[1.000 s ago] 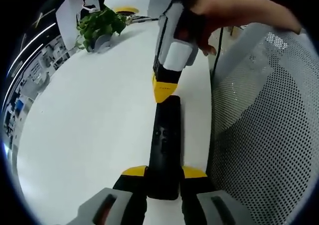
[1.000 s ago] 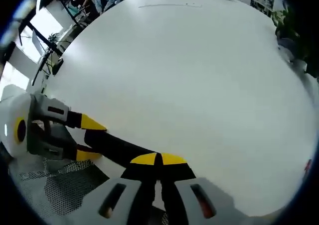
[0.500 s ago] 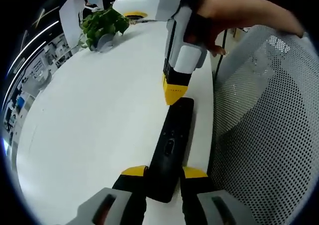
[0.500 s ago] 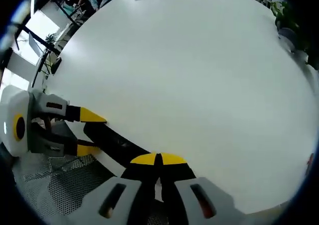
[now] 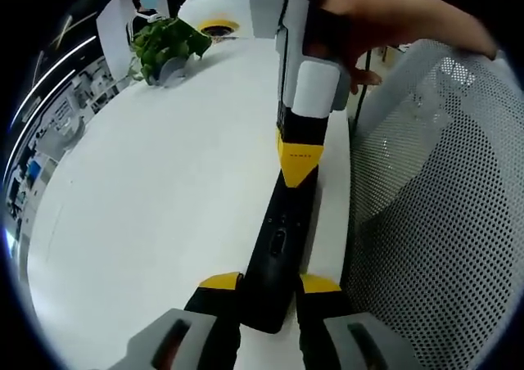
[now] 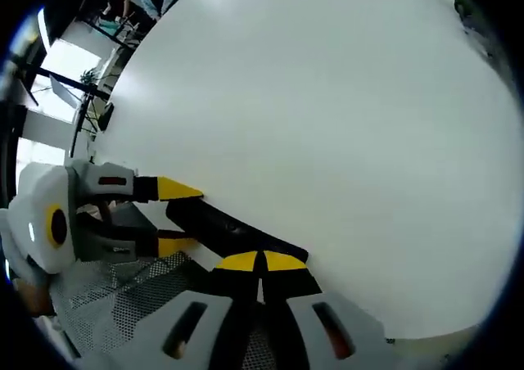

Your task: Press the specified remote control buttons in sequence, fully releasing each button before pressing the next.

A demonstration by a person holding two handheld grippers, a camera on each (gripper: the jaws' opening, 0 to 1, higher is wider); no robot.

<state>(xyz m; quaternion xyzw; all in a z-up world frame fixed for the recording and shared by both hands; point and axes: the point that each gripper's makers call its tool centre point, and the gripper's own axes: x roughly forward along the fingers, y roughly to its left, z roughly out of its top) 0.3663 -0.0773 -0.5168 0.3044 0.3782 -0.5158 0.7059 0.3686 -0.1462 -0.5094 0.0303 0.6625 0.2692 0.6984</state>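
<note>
White table point(image 5: 147, 190) carries a black remote point(image 5: 278, 247) near its edge. A potted plant point(image 5: 168, 47) stands toward its far corner.

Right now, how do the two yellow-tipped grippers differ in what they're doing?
The left gripper has its jaws apart, clamped around one end of the black remote. The right gripper has its jaws shut together, tips down on the remote's top face. Both have yellow tips and both touch the remote above the white table.
</note>
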